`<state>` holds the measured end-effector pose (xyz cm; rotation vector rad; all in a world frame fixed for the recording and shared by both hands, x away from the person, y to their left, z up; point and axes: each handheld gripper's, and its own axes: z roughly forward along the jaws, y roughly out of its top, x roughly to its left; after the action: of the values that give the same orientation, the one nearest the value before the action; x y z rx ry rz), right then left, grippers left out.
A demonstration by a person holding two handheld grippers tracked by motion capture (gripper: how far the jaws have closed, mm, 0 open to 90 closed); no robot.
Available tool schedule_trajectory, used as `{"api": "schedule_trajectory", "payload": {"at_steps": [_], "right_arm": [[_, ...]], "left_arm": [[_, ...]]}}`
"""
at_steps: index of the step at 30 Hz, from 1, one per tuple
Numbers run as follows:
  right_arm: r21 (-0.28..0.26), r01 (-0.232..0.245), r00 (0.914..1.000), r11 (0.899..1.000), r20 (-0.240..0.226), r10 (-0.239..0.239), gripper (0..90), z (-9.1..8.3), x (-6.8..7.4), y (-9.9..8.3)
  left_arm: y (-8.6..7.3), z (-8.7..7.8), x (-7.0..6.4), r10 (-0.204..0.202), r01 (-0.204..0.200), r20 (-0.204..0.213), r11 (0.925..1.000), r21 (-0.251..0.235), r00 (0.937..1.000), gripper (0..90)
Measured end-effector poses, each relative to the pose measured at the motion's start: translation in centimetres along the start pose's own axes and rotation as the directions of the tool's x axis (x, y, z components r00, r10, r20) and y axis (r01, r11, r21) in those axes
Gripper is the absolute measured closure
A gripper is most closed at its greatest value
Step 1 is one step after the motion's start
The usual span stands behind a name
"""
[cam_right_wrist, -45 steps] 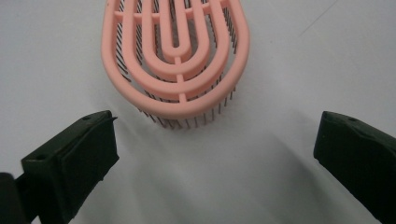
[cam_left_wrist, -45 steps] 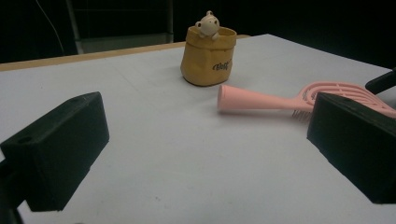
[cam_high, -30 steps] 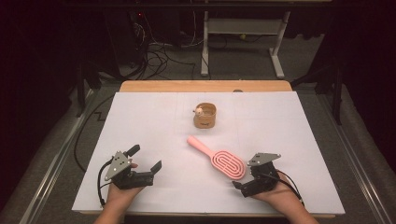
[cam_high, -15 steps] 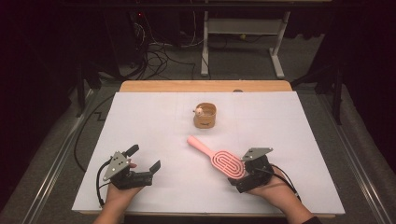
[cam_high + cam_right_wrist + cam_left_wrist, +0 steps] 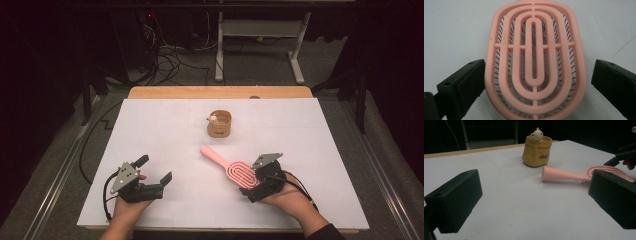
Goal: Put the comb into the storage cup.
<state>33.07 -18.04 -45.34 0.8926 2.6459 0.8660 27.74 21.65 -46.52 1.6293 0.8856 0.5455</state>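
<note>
Since a second ago the right gripper (image 5: 259, 186) has slid forward and leftward, so its jaws now stand on either side of the pink hairbrush (image 5: 234, 169) head, where before they sat just short of it. The brush itself has not shifted. It lies flat on the white table cover (image 5: 165, 125), bristles down, with the handle pointing up and to the left toward the middle of the table and the oval head at the near right.

In the right gripper view the brush head (image 5: 534, 60) sits between the two black jaws; they are spread, the left one about touching the head's edge and the right one with a clear gap. The right hand (image 5: 290, 197) rests low on the table, the forearm coming in from the bottom right corner at a slant.

Past the handle's tip, well apart from it, stands a small tan pouch (image 5: 219, 123) with a little toy figure (image 5: 536, 133) peeking over its rim.

The left gripper (image 5: 152, 175) has kept its place at the near left, held in the left hand (image 5: 125, 207) with its jaws wide apart and nothing between them, pointing right toward the brush. In the left gripper view the hairbrush (image 5: 564, 174) lies ahead and to the right.

Open white cover lies all around: between the two grippers, along the left side, and on the far right beyond the brush. The near edge runs just beneath both wrists.
</note>
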Motion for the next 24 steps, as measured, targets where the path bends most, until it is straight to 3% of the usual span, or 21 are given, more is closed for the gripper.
{"api": "schedule_trajectory", "payload": {"at_steps": [24], "right_arm": [[0.072, 0.044, 0.9989, 0.996, -0.021, -0.042, 16.4, 0.9, 0.0, 2.2]], "left_arm": [[-0.1, 0.0, 0.1, -0.006, 0.006, 0.002, 1.0000, -0.002, 1.0000, 0.0]]}}
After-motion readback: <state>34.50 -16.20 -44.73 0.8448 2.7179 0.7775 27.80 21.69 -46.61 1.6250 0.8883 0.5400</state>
